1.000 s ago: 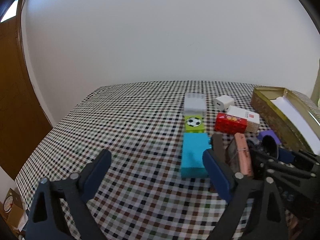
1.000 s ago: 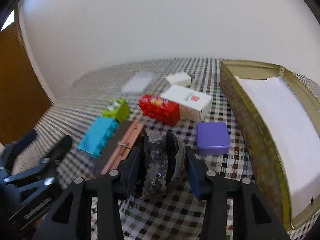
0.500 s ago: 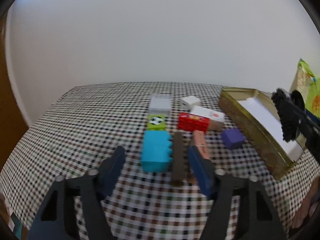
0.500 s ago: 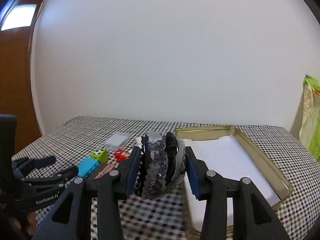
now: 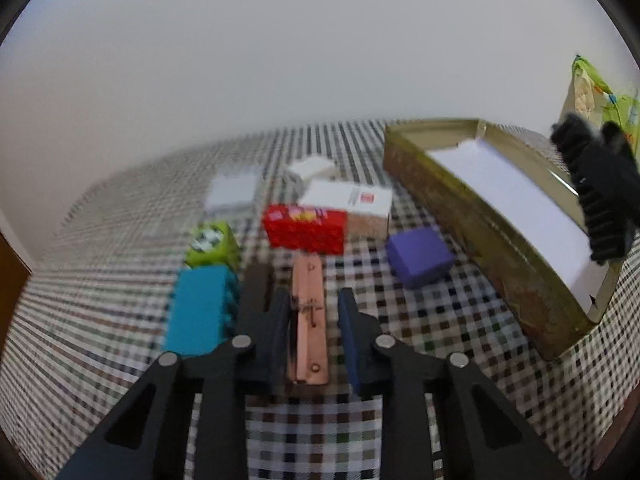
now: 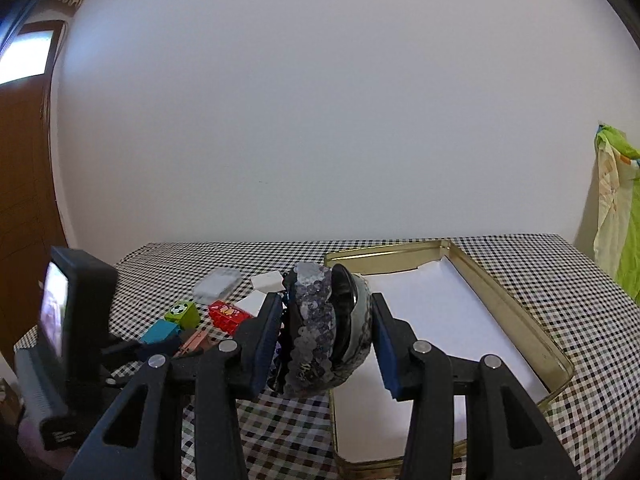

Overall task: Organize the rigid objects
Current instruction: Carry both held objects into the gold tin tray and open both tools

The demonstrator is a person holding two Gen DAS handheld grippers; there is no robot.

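Note:
My left gripper (image 5: 314, 340) points down at the checked table with its jaws closing around a pink bar (image 5: 308, 312). The left pad is next to the bar and a narrow gap still shows at the right pad. A dark brown bar (image 5: 256, 292) lies just outside the left finger. My right gripper (image 6: 326, 336) is shut on a dark sequined round object (image 6: 316, 328). It holds the object in the air over the near left edge of the gold tin (image 6: 520, 316), which is lined with white paper.
Beyond the pink bar lie a blue brick (image 5: 200, 308), a green football cube (image 5: 212, 244), a red brick (image 5: 304, 230), a white box (image 5: 352, 200), a purple box (image 5: 420, 256) and a clear case (image 5: 232, 190). The gold tin (image 5: 460, 216) stands at the right.
My left gripper swung right and down to straddle the pink bar, its jaws narrowing. My right gripper lifted the sequined object off the table and carried it over the tin.

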